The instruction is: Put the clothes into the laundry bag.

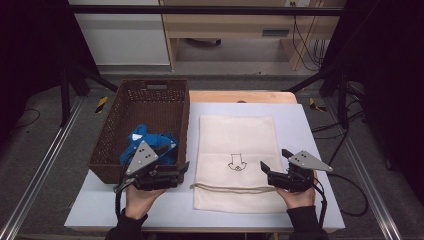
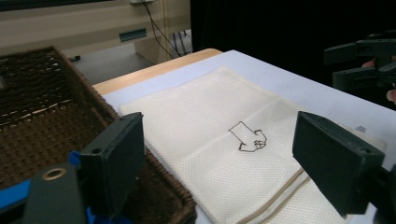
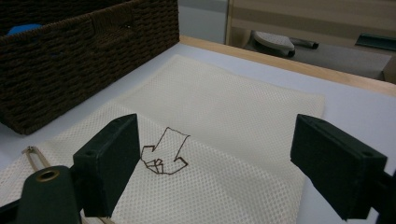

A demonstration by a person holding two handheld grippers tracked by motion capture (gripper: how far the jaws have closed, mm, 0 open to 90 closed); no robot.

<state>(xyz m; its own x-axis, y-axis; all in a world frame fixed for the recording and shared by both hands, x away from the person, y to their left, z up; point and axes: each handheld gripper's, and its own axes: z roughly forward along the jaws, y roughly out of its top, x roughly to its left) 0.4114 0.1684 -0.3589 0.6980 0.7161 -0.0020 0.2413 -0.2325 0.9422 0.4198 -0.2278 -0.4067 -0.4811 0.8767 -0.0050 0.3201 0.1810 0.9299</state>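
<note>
Left tool [image 1: 186, 169] and right tool [image 1: 272, 161], both spread and empty, flanking cream mesh drawstring bag [image 1: 236, 140] beside wicker basket [image 1: 115, 130] on tabletop [image 1: 310, 130].

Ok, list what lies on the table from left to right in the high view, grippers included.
Basket → blue cloth inside it → left gripper → cream bag → right gripper. Both grippers are open and hold nothing.
</note>
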